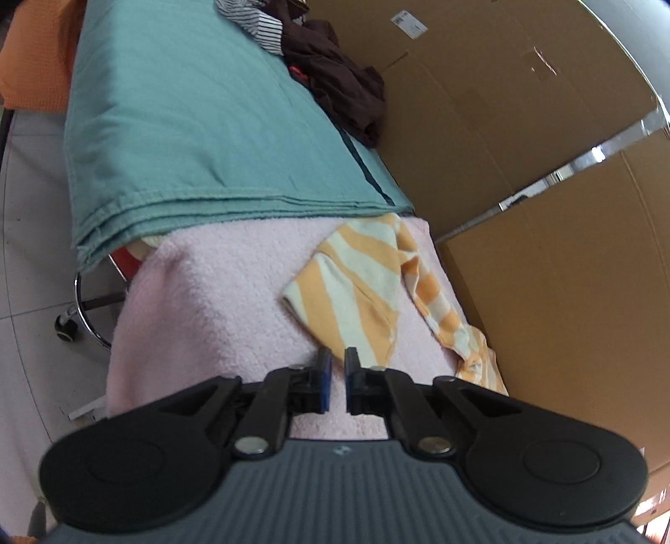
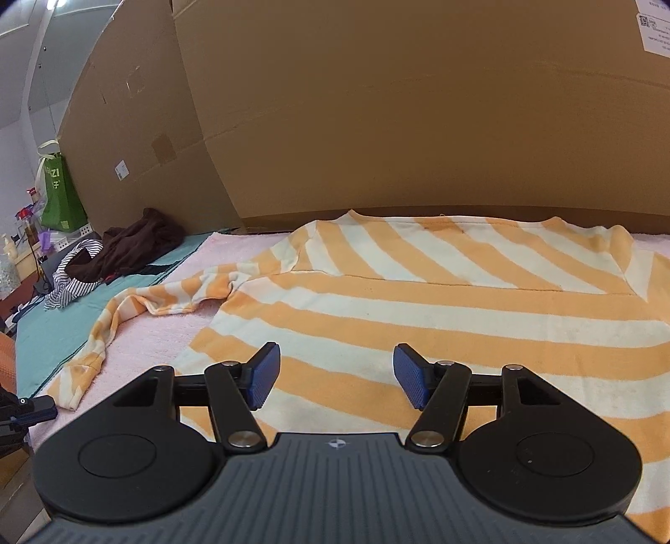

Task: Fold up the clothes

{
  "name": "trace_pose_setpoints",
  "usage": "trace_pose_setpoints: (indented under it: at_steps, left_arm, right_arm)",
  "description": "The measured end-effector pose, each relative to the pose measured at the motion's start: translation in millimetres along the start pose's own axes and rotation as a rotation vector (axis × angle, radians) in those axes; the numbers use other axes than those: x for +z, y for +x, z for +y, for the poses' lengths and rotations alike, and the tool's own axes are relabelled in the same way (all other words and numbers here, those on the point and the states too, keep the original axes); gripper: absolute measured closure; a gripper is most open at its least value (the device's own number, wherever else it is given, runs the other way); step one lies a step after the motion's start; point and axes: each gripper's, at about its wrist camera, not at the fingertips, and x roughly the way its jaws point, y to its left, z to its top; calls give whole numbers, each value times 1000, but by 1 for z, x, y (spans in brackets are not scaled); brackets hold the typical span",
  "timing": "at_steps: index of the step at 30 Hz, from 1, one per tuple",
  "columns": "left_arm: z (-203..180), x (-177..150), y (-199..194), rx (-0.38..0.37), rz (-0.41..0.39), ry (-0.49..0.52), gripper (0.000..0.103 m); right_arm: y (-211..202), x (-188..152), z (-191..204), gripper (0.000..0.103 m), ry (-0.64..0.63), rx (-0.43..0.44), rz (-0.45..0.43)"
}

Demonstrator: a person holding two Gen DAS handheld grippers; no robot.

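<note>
An orange-and-white striped shirt lies flat on a pink fleece blanket, its back edge against cardboard. One long sleeve trails off to the left toward the blanket's edge. My right gripper hovers open over the shirt's lower body, with only striped cloth showing under its blue pads. In the left wrist view that sleeve lies crumpled on the pink blanket. My left gripper is shut just short of the sleeve's near edge, with nothing seen between its pads.
A folded teal cloth covers the far part of the surface, with a dark brown garment and a black-and-white striped one heaped on it. Tall cardboard boxes wall off the back. A wheeled stool stands on the tiled floor.
</note>
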Motion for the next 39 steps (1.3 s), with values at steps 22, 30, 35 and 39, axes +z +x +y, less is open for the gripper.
trace_pose_setpoints:
  at_steps: [22, 30, 35, 39]
  left_arm:
    - [-13, 23, 21, 37, -1, -153, 57]
    - [-11, 35, 44, 20, 24, -41, 103]
    - [-30, 66, 47, 49, -97, 128, 103]
    - [-51, 110, 40, 80, -217, 244, 103]
  right_arm:
    - [-2, 0, -9, 39, 53, 35, -1]
    - [-2, 0, -13, 39, 81, 38, 0]
    - [-2, 0, -16, 39, 96, 46, -1]
    - [-2, 0, -18, 39, 110, 48, -2]
